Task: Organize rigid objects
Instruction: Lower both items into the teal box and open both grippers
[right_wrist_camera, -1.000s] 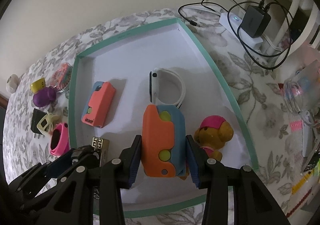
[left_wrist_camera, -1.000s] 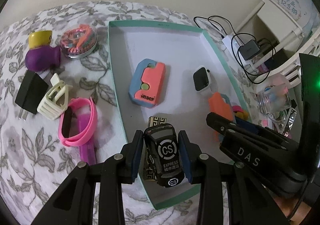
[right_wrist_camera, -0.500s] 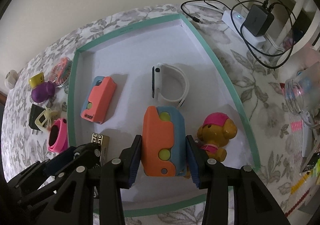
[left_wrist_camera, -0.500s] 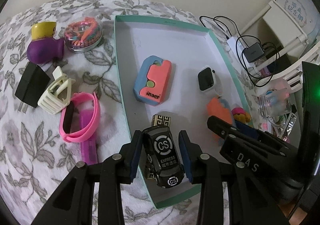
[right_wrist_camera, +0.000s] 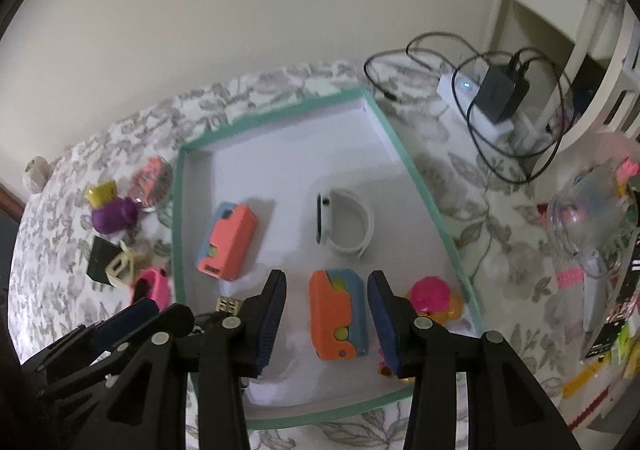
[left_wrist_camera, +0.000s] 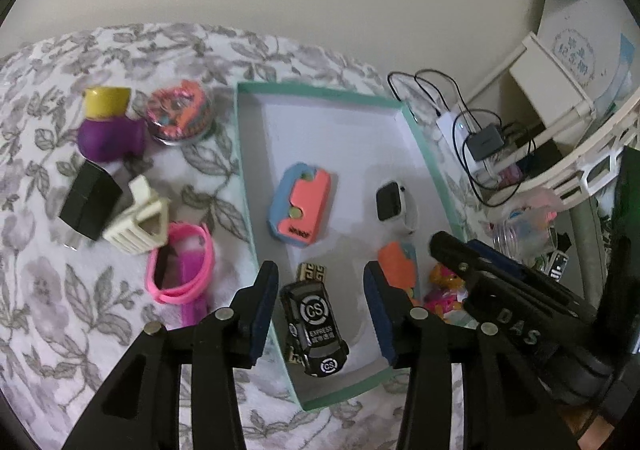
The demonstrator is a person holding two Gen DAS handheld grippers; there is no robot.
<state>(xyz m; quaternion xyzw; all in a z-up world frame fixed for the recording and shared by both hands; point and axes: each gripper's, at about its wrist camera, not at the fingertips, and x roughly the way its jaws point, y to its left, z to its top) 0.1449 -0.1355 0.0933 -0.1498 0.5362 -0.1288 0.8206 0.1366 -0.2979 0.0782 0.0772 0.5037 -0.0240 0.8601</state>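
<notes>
The black toy car lay in the near corner of the teal-rimmed tray, partly on top of a small black-and-gold patterned block. Above it the left gripper hung with its jaws opening, the car between the pads but touched by neither. Beside it in the tray, the orange-and-blue block lay flat under the right gripper, whose jaws stood apart on either side of it with a gap showing at each pad. To its right sat a small toy dog in a pink cap. Farther in were a pink-and-blue block and a white smartwatch. Outside the tray, on the flowered cloth, I could see a pink wristband, a cream plastic clip, a black charger plug, a purple-and-yellow toy and a round tin.
</notes>
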